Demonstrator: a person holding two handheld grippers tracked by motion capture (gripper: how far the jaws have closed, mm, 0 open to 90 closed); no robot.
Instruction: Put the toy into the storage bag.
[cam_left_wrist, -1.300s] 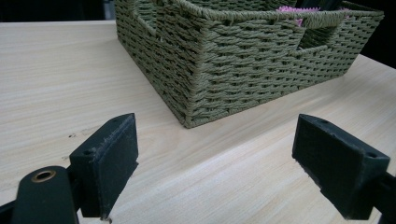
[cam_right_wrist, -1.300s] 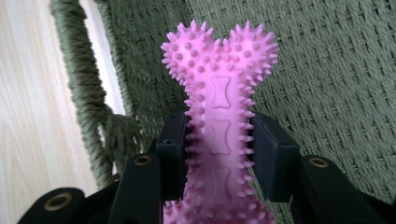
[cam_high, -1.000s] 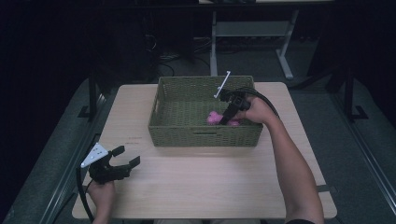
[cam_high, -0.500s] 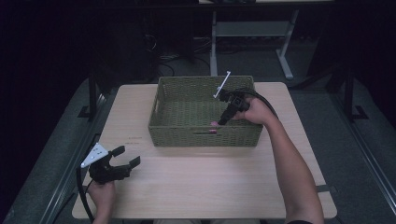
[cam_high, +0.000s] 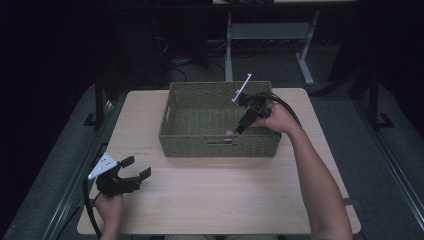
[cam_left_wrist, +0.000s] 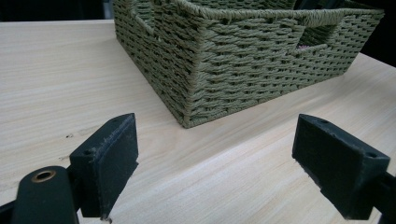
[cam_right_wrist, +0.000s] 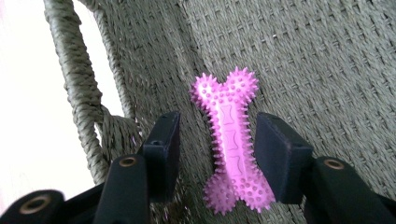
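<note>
- Two hand-held grippers are at work over a pale wooden bench (cam_high: 220, 200).
- The right gripper (cam_high: 242, 127) reaches down into a green woven basket (cam_high: 185, 145) that stands at the far middle of the bench.
- A pink spiked bone toy (cam_right_wrist: 232, 142) lies on the basket's woven floor, close to the near wall and beside its handle cut-out.
- Right jaws: they have just been opening and now stand partly apart, with the toy between them. A gap shows at the left pad; the right pad sits close against the toy's edge, and contact there cannot be told. The toy is not clamped.
- In the high view the toy (cam_high: 229, 134) shows as a small pink spot just off the right gripper's tip.
- The left gripper (cam_high: 135, 167) is held at the near left corner of the bench, well apart from the basket (cam_left_wrist: 243, 65).
- Left jaws: wide apart, nothing between them but bare bench.
</note>
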